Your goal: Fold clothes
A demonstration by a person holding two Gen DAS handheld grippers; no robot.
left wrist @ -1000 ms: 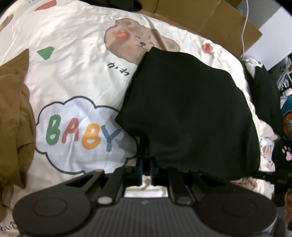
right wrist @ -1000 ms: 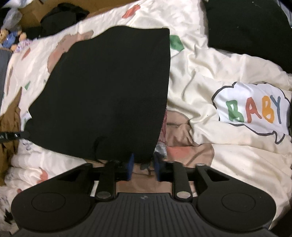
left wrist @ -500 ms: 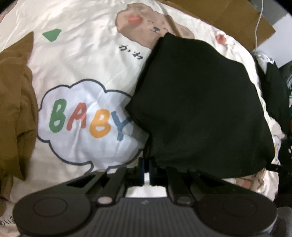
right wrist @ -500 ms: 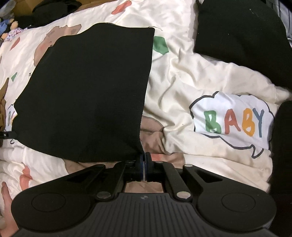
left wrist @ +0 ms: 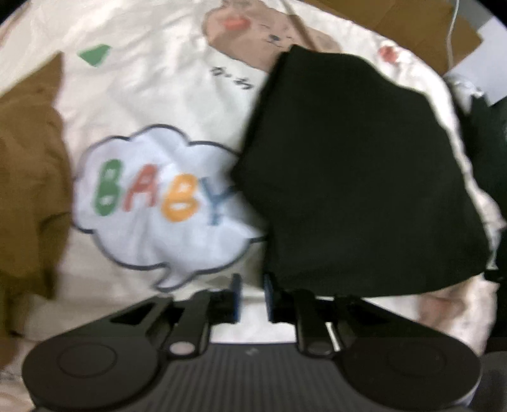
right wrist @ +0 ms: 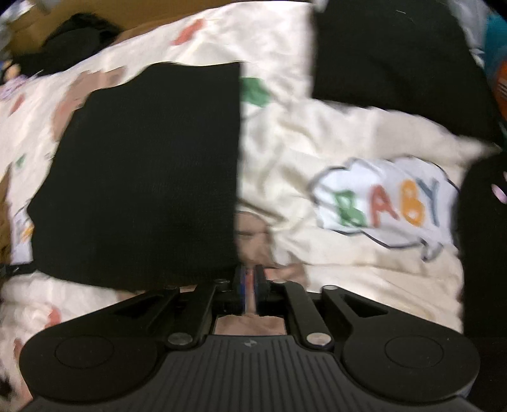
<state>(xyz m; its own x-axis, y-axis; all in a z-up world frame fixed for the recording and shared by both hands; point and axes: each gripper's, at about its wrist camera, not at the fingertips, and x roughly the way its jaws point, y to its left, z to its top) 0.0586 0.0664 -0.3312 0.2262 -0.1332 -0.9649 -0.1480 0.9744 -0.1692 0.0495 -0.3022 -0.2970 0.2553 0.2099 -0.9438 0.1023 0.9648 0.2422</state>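
Note:
A folded black garment (left wrist: 348, 174) lies flat on a cream cartoon-print bed cover (left wrist: 158, 79). My left gripper (left wrist: 250, 291) hovers at the garment's near left corner. Its jaws are opening, and only bed cover shows between them; the corner lies just beside the right finger. In the right wrist view, the same black garment (right wrist: 142, 174) fills the left half. My right gripper (right wrist: 250, 282) is at its near right corner, jaws opening by a narrow gap with pink print showing through it. The cloth edge ends at the left finger.
A brown garment (left wrist: 28, 174) is bunched at the left of the bed cover. Other black clothes (right wrist: 396, 63) lie at the far right, and more dark cloth (right wrist: 481, 237) at the right edge. Cardboard (left wrist: 412, 25) lies beyond the bed. A "BABY" cloud print (left wrist: 158, 202) sits beside the garment.
Both grippers were shut on the garment's near corners half a second ago. Both pairs of jaws have now parted, the left wider, and the corners rest on the bed cover.

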